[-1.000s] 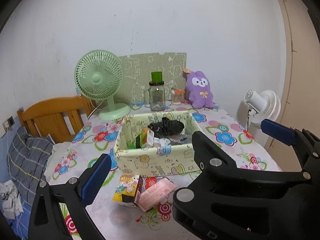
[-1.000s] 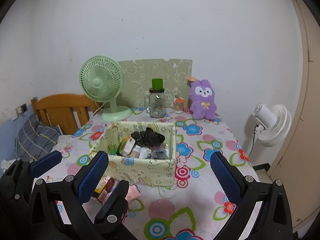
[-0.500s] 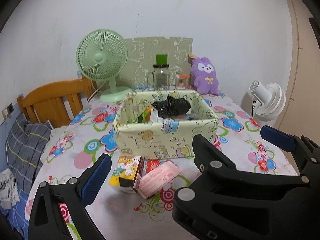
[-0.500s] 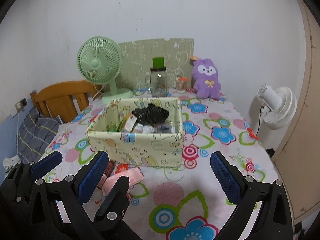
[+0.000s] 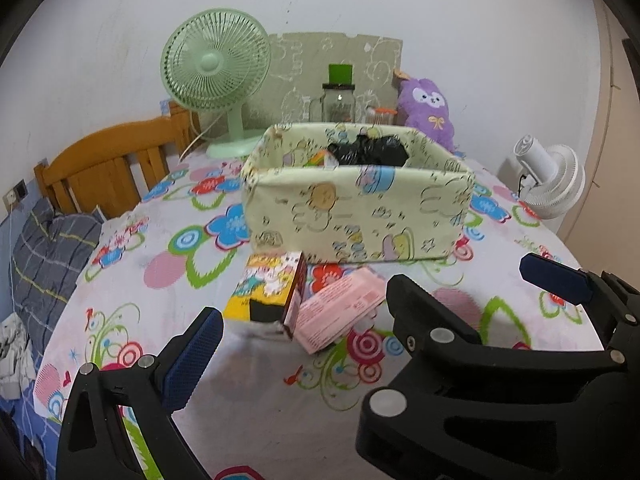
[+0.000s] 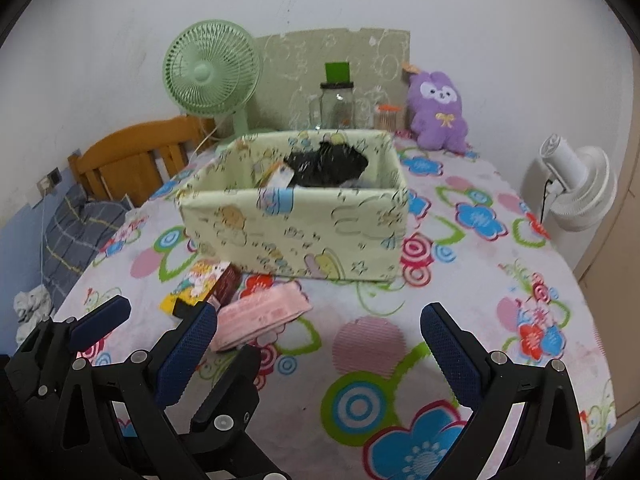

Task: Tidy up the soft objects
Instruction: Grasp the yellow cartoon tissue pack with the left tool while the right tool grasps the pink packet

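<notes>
My left claw (image 5: 296, 334) and right claw (image 6: 320, 328) both gape empty above the bench (image 6: 372, 364); pink pack (image 6: 262, 316) at ten o'clock of my right.

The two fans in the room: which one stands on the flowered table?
The mint-green desk fan, at the table's far left corner beside the wooden headboard. The white fan stands off the table's right edge.

Bare table (image 6: 360, 364) is lying open between the right gripper (image 6: 320, 340) and the fabric bin (image 6: 296, 232); a pink packet (image 6: 264, 316) and small carton (image 6: 204, 284) are blocking its left.
</notes>
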Demonstrator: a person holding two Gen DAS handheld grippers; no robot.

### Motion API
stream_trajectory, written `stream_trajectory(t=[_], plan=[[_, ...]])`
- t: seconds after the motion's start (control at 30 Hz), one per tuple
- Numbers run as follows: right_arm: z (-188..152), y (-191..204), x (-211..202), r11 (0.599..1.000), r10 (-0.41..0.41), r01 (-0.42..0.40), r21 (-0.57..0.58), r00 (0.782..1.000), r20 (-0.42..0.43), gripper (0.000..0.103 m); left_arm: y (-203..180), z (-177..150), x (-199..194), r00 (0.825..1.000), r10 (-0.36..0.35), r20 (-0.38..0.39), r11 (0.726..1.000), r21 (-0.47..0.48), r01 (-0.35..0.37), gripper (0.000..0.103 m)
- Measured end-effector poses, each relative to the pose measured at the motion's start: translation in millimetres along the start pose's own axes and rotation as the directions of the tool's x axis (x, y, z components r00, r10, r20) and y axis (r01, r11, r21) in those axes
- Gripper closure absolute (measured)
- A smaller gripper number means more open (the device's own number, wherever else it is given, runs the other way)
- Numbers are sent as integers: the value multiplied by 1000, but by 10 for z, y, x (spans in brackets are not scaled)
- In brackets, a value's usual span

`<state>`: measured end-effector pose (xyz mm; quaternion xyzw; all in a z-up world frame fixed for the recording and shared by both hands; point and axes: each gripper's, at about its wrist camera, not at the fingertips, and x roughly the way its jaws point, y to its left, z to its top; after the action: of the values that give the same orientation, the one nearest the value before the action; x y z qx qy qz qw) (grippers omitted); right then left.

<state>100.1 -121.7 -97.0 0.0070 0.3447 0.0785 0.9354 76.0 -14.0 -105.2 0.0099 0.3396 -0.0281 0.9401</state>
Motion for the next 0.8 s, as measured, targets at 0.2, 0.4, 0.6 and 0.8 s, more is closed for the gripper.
stream_trajectory(t=[0.2, 0.4, 0.6, 0.8], plan=[[-51, 25, 125, 1000, 11, -10, 28, 999, -40, 0, 93, -85, 81, 1000, 10, -28, 1000, -10, -10, 2], [-73, 29, 282, 997, 25, -18, 78, 996, -89, 0, 214, -124, 218, 997, 21, -78, 999, -24, -23, 7], [-62, 53, 420, 994, 32, -18, 110, 991, -127, 0, 310, -66, 317, 995, 41, -88, 999, -18, -42, 7], [-26, 88, 508, 991, 33, -14, 132, 989, -142, 0, 405, 13, 439, 994, 39, -105, 998, -38, -43, 15]])
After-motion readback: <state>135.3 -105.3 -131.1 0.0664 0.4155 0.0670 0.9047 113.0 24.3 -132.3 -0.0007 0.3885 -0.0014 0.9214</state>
